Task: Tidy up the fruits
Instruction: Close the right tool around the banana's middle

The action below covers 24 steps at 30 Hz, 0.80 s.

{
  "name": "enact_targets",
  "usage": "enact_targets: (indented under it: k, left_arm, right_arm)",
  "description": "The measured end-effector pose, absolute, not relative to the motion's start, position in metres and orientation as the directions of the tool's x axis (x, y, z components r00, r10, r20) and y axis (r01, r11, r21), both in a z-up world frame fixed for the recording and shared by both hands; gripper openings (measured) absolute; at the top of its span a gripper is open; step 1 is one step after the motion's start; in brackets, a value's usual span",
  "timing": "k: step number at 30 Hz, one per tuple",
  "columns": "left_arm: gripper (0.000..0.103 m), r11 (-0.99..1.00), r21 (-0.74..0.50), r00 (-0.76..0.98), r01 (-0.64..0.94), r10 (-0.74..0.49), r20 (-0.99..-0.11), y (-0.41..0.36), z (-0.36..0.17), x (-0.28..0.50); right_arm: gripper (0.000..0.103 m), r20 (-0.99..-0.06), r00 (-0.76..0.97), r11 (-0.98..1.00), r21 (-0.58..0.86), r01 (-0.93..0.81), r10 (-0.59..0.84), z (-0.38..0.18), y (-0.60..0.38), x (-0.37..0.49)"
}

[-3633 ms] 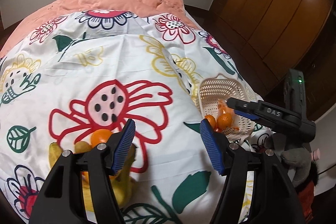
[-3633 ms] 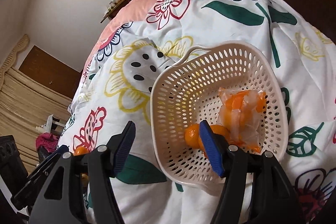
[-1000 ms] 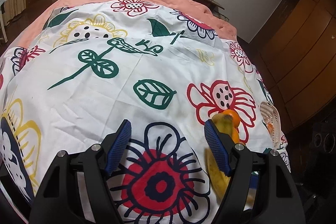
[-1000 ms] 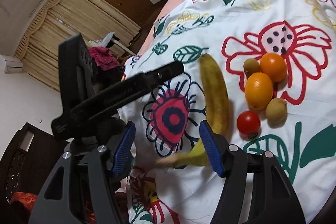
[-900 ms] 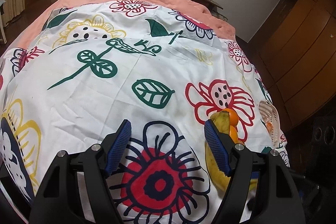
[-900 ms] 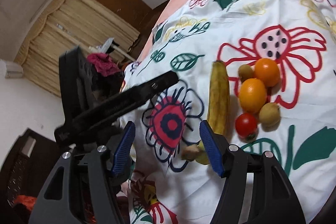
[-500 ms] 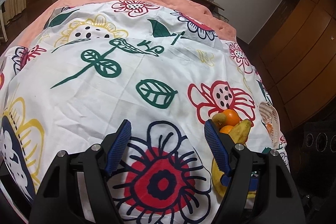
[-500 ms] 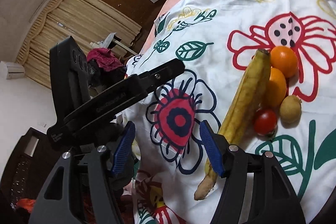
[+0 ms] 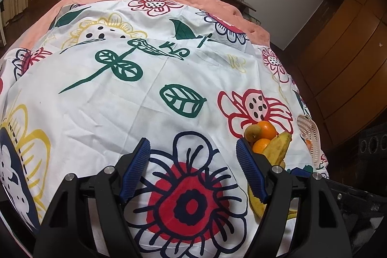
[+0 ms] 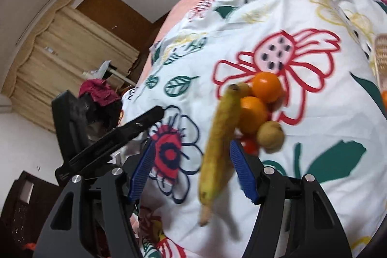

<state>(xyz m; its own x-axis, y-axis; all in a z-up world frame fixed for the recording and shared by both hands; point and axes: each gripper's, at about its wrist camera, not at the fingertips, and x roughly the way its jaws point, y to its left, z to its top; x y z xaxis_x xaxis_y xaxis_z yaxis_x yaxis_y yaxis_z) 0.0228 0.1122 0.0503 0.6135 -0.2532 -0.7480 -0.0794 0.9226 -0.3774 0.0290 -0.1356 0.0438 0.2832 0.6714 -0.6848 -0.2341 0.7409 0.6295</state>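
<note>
In the right wrist view the banana (image 10: 219, 149) lies between the blue pads of the right gripper (image 10: 191, 169), closer to the pad at 3 o'clock; the jaws stand wide, and with the blur I cannot tell whether either pad touches it. Its long axis runs from about 7 o'clock to 1 o'clock, stem low, dark tip up against the fruit pile: two oranges (image 10: 267, 86), a brown kiwi (image 10: 270, 135) and a red tomato (image 10: 249, 146) on the flowered bedspread (image 10: 314, 137).

The left gripper (image 9: 192, 167) is spread wide over a red flower print and holds nothing. Its view shows the banana (image 9: 275, 149) at 3 o'clock, just behind its right pad, tip slanting up toward 1 o'clock beside the oranges, and the white basket (image 9: 309, 134) edge-on near the bed's edge. Only the right view shows the tomato and the left gripper's black body (image 10: 108, 134) at 9 o'clock
</note>
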Motion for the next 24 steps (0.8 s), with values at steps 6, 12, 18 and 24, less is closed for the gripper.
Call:
enact_targets:
  k: [6, 12, 18, 24]
  left_arm:
    - [0.075, 0.921, -0.381, 0.619, -0.086, -0.25, -0.744, 0.116, 0.05, 0.023]
    - [0.075, 0.917, -0.39, 0.622, -0.085, -0.257, -0.74, 0.12, 0.049, 0.021]
    - [0.075, 0.911, -0.404, 0.628, -0.08, -0.269, -0.731, 0.126, 0.048, 0.017]
    - [0.075, 0.905, -0.418, 0.633, -0.084, -0.275, -0.723, 0.131, 0.048, 0.015]
  right_arm:
    - [0.065, -0.696, 0.215, 0.728, 0.659, -0.186, 0.685, 0.025, -0.138, 0.027]
    - [0.065, -0.72, 0.157, 0.737, 0.655, -0.166, 0.675, 0.011, -0.127, 0.022]
    - [0.065, -0.766, 0.139, 0.777, 0.606, -0.168, 0.627, -0.001, -0.111, 0.033]
    - [0.061, -0.837, 0.149, 0.839, 0.481, -0.255, 0.526, 0.001, -0.088, 0.039]
